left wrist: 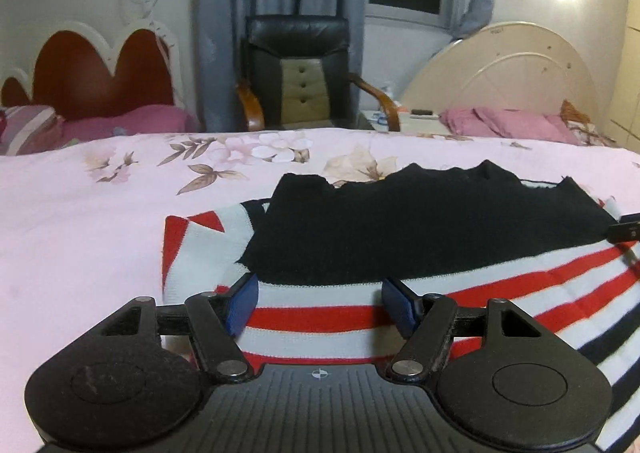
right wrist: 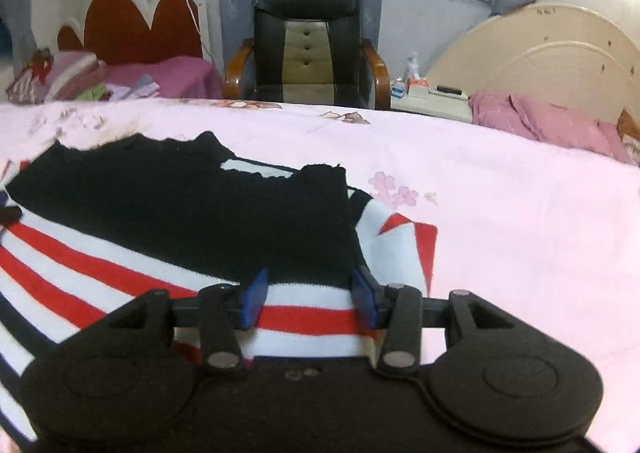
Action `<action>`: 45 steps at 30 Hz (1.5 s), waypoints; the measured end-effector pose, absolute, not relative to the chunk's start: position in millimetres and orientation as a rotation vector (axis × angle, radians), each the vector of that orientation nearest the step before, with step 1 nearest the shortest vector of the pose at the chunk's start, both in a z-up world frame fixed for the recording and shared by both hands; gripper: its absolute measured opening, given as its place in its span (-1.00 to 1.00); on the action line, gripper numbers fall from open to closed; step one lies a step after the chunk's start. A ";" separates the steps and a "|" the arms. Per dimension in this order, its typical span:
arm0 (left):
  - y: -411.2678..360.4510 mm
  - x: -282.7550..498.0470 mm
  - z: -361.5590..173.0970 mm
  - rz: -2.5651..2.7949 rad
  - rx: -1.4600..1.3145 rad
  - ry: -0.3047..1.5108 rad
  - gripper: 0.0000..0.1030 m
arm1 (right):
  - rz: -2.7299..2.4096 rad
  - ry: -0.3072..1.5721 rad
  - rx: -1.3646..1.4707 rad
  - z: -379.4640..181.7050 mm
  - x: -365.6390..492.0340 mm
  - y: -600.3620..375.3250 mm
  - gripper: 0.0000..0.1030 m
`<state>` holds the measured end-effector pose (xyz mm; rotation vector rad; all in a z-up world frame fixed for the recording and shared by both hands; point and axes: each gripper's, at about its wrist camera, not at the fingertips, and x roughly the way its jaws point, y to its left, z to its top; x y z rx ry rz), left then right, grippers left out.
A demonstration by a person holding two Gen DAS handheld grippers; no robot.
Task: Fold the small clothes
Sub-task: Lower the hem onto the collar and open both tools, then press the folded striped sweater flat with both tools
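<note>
A small knit sweater lies on the pink floral bedspread. Its upper part is black and its lower part has red, white and navy stripes. It also shows in the right wrist view. My left gripper is open over the striped part near the sweater's left side, blue pads apart. My right gripper is open over the striped part near the sweater's right side. A striped sleeve sticks out to the right of it. The tip of the right gripper shows at the left wrist view's right edge.
A black office chair with wooden arms stands beyond the bed's far edge. A nightstand with small items is to its right. A second bed with pink bedding and a red headboard are behind.
</note>
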<state>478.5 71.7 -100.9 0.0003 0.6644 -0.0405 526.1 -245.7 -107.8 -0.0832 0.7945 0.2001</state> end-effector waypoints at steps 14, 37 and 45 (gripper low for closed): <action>4.9 428.4 -103.4 -0.183 0.065 0.639 0.36 | 0.372 0.760 -0.211 -113.3 465.8 -141.7 -0.04; -25.1 353.7 -111.8 -0.182 0.158 0.624 0.61 | 0.180 0.734 -0.334 -126.8 375.4 -114.3 -0.02; 27.0 347.2 -107.6 -0.087 0.118 0.641 0.61 | 0.138 0.738 -0.189 -101.9 374.1 -155.5 -0.02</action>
